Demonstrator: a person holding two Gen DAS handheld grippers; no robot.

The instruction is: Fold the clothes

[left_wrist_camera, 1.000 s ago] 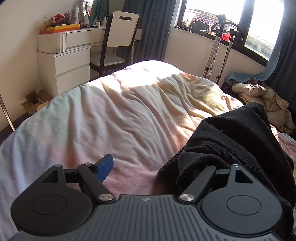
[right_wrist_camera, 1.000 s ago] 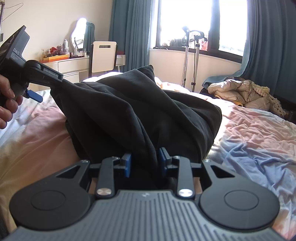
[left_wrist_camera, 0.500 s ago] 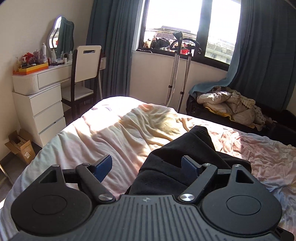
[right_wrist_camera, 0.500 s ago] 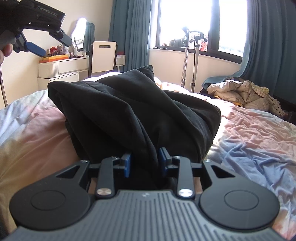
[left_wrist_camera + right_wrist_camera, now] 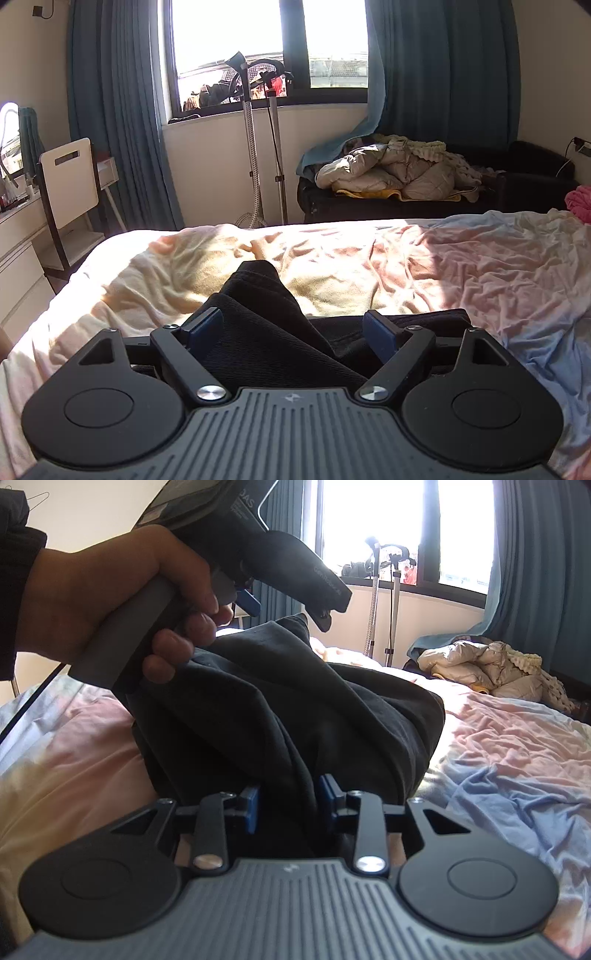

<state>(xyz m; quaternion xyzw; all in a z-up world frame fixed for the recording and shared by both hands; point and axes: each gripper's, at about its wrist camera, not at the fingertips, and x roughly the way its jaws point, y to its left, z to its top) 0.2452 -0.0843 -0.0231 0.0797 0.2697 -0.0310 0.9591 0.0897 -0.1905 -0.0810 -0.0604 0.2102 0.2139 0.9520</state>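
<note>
A black garment [image 5: 332,709] lies heaped on the bed [image 5: 498,757], its near fold bunched between the blue pads of my right gripper [image 5: 288,794]. The jaws are opening, though the pads still touch the cloth. A hand holds my left gripper [image 5: 286,612] above the heap's far top, open and clear of the cloth. In the left wrist view the left gripper [image 5: 291,321] stands wide open, and the black garment [image 5: 258,291] lies below, seen between its fingers, on the rumpled pastel sheet [image 5: 443,266].
A black sofa [image 5: 528,184] piled with quilted clothes [image 5: 399,170] stands past the bed's far side. A garment steamer stand [image 5: 255,147] is under the window. At the left stand a white chair [image 5: 70,184] and a dresser [image 5: 18,258]. Something pink [image 5: 580,199] lies far right.
The left gripper has risen from the garment's left corner, swung right over the heap and rolled level. The right gripper has stayed in place on the fold, its pads a touch wider apart.
</note>
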